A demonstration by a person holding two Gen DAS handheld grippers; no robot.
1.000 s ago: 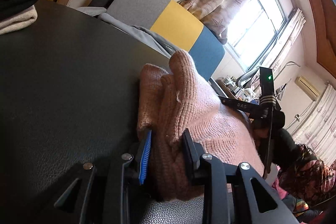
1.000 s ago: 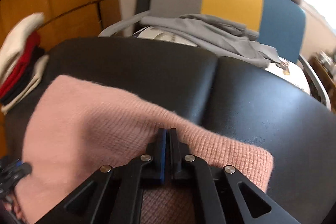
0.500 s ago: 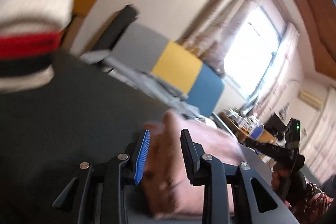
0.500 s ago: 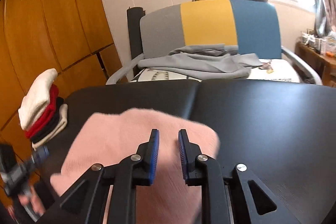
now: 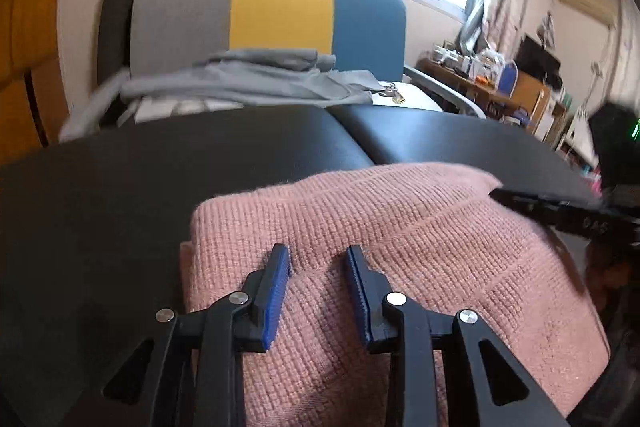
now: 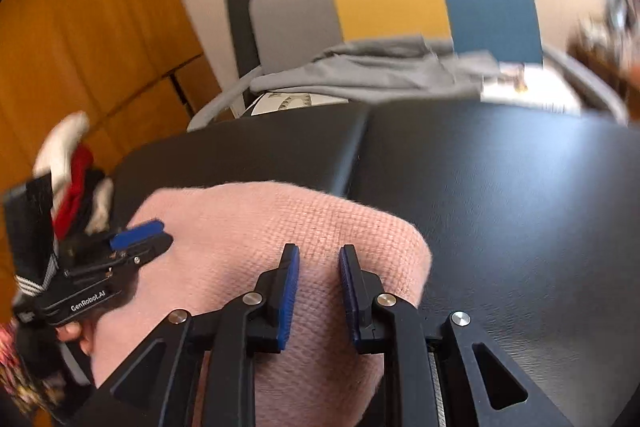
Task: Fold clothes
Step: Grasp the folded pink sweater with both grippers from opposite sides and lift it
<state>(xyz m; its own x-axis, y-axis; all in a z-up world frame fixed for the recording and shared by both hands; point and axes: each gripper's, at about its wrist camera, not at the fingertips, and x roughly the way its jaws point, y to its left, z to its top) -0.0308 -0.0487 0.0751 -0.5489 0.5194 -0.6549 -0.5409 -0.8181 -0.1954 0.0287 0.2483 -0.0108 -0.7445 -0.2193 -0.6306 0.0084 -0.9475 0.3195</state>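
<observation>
Fingers of both grippers, left (image 5: 318,277) and right (image 6: 319,275), are parted (nothing clamped) over folded pink knitted sweater (image 5: 400,247); grey garment (image 6: 372,75) at twelve o'clock is judged unfolded.

The pink knit sweater (image 5: 400,267) is folded into a chunky bundle, lying flat on the black padded surface. It sits right under and between the left gripper's (image 5: 318,267) parted fingers, with a raised ridge of knit between them. Same under the right gripper (image 6: 318,267), its rounded corner just right of those fingertips.
</observation>
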